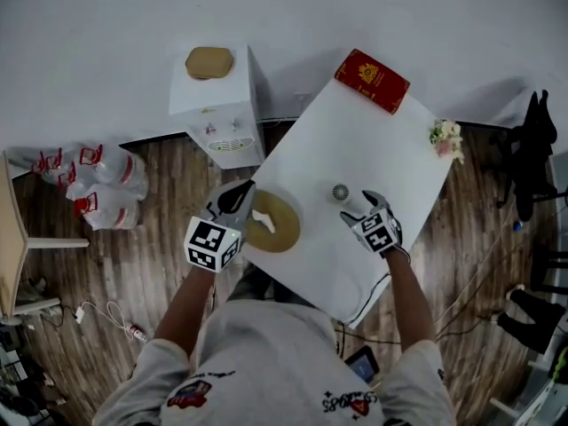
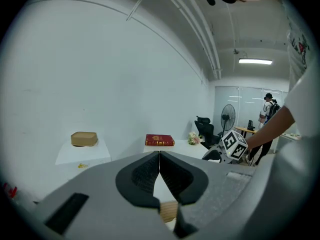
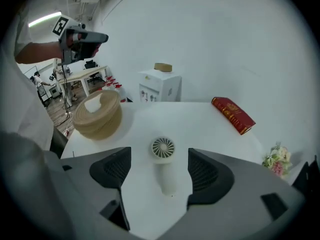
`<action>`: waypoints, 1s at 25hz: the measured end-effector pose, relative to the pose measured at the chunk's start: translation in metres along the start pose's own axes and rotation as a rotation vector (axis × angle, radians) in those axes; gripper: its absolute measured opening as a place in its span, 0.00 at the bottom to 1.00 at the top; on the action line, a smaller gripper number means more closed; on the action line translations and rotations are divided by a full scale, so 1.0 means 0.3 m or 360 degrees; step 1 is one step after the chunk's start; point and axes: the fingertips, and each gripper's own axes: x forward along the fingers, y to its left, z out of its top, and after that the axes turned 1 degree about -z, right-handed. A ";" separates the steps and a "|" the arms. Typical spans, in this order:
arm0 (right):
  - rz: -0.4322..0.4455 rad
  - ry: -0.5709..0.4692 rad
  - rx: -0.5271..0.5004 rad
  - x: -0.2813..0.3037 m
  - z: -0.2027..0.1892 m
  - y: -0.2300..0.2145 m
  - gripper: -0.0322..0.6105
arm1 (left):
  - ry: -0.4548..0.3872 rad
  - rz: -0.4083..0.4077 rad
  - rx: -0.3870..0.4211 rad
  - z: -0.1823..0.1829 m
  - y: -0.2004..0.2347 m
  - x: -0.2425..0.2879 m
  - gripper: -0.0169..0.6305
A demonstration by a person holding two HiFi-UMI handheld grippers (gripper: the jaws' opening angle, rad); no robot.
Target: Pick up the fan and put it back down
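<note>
A small white hand-held fan (image 3: pixel 164 160) lies flat on the white table (image 3: pixel 210 129), round head toward the far side; in the head view the fan (image 1: pixel 343 195) sits near the table's middle. My right gripper (image 3: pixel 156 170) hovers just above it, open, jaws either side of the handle and not touching; from overhead the right gripper (image 1: pixel 373 209) sits just behind the fan. My left gripper (image 2: pixel 159 170) is shut with nothing between its jaws, held up at the table's left edge (image 1: pixel 232 204).
A tan round wooden bowl (image 1: pixel 273 221) stands on the table's left part, beside the left gripper. A red book (image 1: pixel 372 80) lies at the far corner, a small flower bunch (image 1: pixel 446 138) at the right edge. A white cabinet (image 1: pixel 218 105) carrying a tan box stands beyond.
</note>
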 end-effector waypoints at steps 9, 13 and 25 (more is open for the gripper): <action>0.0102 0.0264 -0.0045 0.194 -0.138 -0.013 0.53 | 0.0045 0.0098 -0.0068 -0.078 0.060 -0.026 0.03; 0.0104 0.0289 -0.0086 0.240 -0.120 -0.031 0.53 | 0.0059 0.0133 -0.0089 -0.104 0.080 -0.038 0.03; 0.0224 0.0510 -0.0209 0.344 -0.111 -0.009 0.41 | 0.0089 0.0230 -0.0166 -0.175 0.175 -0.102 0.03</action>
